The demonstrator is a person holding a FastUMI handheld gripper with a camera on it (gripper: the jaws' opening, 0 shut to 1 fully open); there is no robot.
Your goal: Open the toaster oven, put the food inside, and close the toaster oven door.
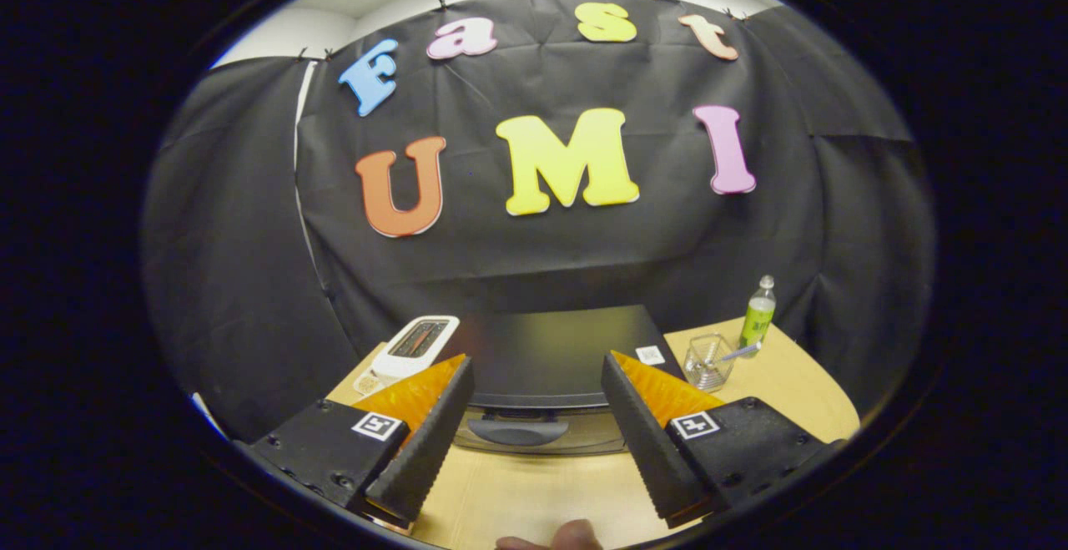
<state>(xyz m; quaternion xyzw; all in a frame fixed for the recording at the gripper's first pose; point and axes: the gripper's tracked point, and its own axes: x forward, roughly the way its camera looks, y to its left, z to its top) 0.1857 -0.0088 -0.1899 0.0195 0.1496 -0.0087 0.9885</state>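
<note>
The black toaster oven (pixel 551 354) stands on the wooden table (pixel 534 491), seen from above and in front. Its door is closed, with the grey handle (pixel 517 431) at the top front edge. My gripper (pixel 538 416) hovers open above the table, its two fingers spread to either side of the oven's front, and the handle lies just ahead between them. Nothing is held between the fingers. A small brown rounded thing (pixel 567 536) lies on the table near me, below the fingers; I cannot tell whether it is the food.
A white pop-up toaster (pixel 415 345) stands left of the oven. To the oven's right are a clear glass container (pixel 707 362) with a utensil in it and a green-labelled bottle (pixel 758 316). Black cloth walls close the booth behind the table.
</note>
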